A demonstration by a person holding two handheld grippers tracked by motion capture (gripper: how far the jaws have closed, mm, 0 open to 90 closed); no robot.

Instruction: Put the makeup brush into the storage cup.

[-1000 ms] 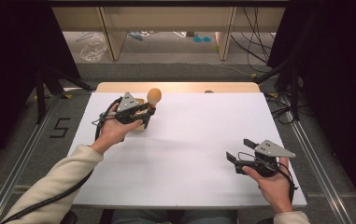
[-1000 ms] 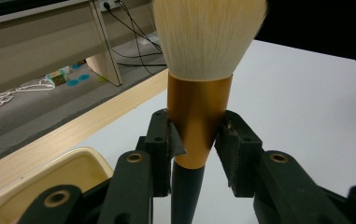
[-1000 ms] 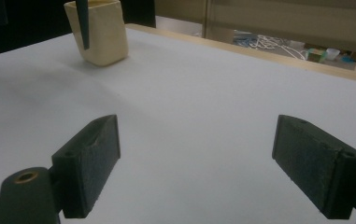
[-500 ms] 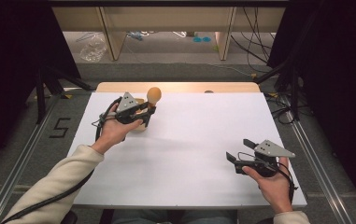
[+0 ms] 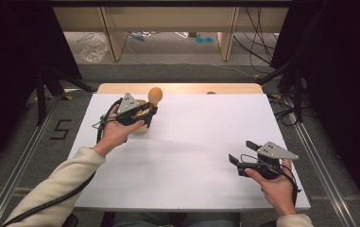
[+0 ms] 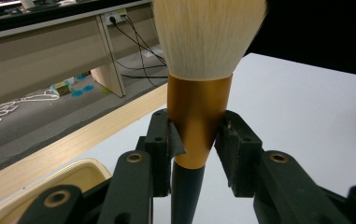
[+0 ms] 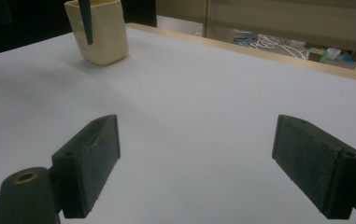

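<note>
A makeup brush (image 6: 199,121) is clamped between the jaws of the left gripper (image 6: 198,147), the two black pads being pressed against opposite sides of its gold ferrule, just above the point where the dark handle begins. The brush is held roughly upright in the left gripper view, with its pale bristles fanned out above the ferrule and the handle hanging down between the jaws. In the high view the left gripper (image 5: 145,112) is seen at the far left part of the white table (image 5: 192,156), carried by the left hand (image 5: 116,132), and the brush (image 5: 155,95) is seen with its rounded head raised above the gripper. A cream-coloured cup (image 5: 142,124) stands on the table directly beneath and beside this gripper; whether the handle tip is inside it or only over it cannot be told from the high view. In the right gripper view the cup (image 7: 98,32) is shown standing upright at the far edge of the table, with the dark handle tip (image 7: 86,21) hanging in front of its upper wall. The right gripper (image 7: 210,168) is held with its jaws spread wide and nothing between them, low over bare table surface. In the high view it (image 5: 244,155) is seen near the right front corner, held in the right hand (image 5: 274,182), well apart from the cup and the brush.
</note>
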